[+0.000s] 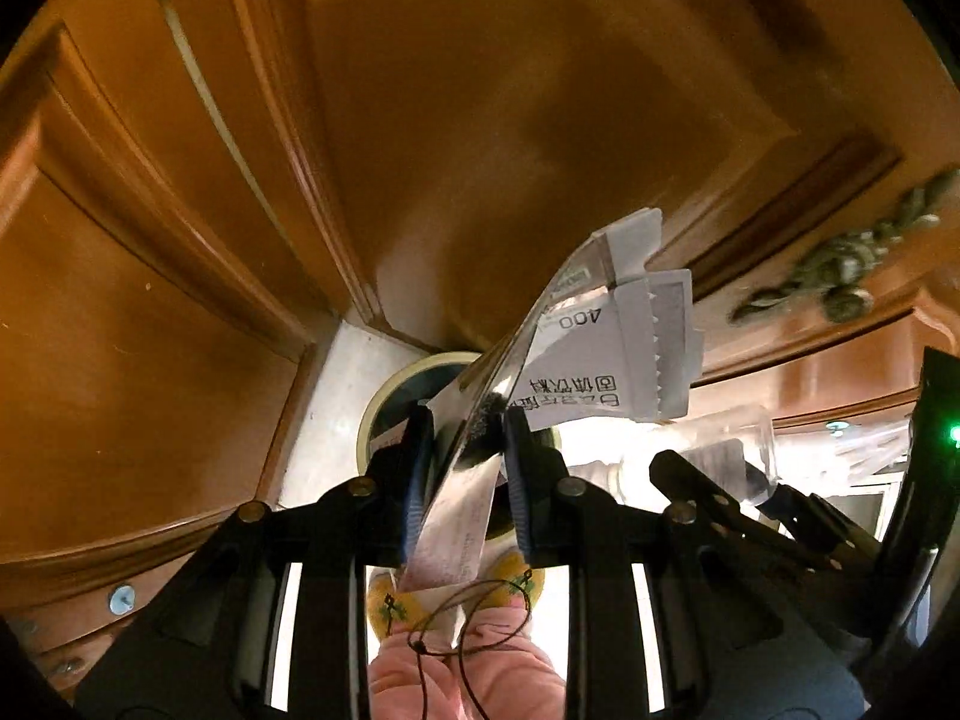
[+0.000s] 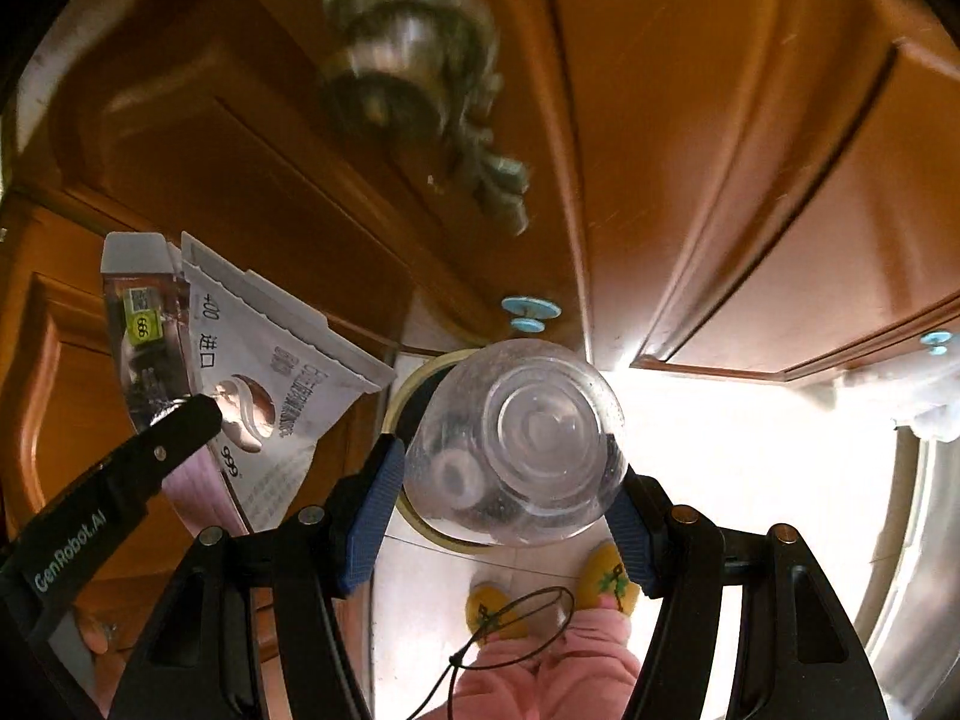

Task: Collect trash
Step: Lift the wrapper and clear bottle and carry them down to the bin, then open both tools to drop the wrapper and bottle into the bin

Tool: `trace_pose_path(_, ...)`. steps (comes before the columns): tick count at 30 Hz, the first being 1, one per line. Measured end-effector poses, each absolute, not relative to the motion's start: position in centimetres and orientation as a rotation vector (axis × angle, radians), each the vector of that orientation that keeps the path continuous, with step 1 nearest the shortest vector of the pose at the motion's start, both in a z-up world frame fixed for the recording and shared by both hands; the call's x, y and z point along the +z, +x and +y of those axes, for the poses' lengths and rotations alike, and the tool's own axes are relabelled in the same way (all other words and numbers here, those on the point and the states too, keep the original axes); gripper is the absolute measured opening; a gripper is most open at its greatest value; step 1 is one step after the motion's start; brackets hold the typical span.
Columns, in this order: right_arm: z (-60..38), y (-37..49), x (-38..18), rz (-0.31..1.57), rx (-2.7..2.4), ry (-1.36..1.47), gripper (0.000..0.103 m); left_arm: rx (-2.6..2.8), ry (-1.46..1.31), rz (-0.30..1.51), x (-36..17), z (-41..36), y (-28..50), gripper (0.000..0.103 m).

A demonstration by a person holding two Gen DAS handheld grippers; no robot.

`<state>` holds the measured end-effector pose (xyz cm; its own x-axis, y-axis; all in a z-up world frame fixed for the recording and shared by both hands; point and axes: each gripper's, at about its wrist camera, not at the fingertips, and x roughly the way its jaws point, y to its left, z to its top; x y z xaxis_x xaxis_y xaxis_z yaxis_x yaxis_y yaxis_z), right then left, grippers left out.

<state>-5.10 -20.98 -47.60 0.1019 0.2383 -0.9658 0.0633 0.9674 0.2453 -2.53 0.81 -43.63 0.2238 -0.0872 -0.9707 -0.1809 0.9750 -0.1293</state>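
My left gripper (image 1: 468,450) is shut on a bundle of flat wrappers (image 1: 600,354): white and silver sachets with printed text. The bundle also shows in the right wrist view (image 2: 264,384), held by the left gripper's finger (image 2: 180,426). My right gripper (image 2: 510,480) is shut on a clear plastic bottle (image 2: 516,444), seen bottom-on. The bottle also shows in the left wrist view (image 1: 708,450). Both grippers hang above a round bin with a cream rim (image 1: 384,396), also in the right wrist view (image 2: 408,384), on the floor below.
Orange wooden cabinet doors (image 1: 150,300) surround the bin, with an ornate metal handle (image 2: 420,72). The person's yellow slippers (image 2: 612,576) and pink trousers (image 2: 540,672) stand on the pale tiled floor (image 2: 720,450). A steel curved edge (image 2: 900,570) is at the right.
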Motion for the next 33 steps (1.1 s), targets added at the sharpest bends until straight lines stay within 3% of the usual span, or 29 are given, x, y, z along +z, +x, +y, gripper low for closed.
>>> trace_pose_path(14, -17.8, -5.6, -53.7, 1.563, 0.133, 0.207, 0.073, 0.018, -0.243, 1.469, -50.1, 3.7, -3.5, 0.023)
trace_pose_path(23, -16.5, -7.2, -54.6, 1.595, 0.135, 0.181, 0.073, 0.058, -0.244, 1.482, -49.7, 4.3, -4.1, 0.023)
trace_pose_path(33, -17.0, -8.9, -51.3, 1.636, 0.089, 0.185, 0.073, 0.085, -0.213, 1.483, -44.1, 5.2, -5.4, 0.023)
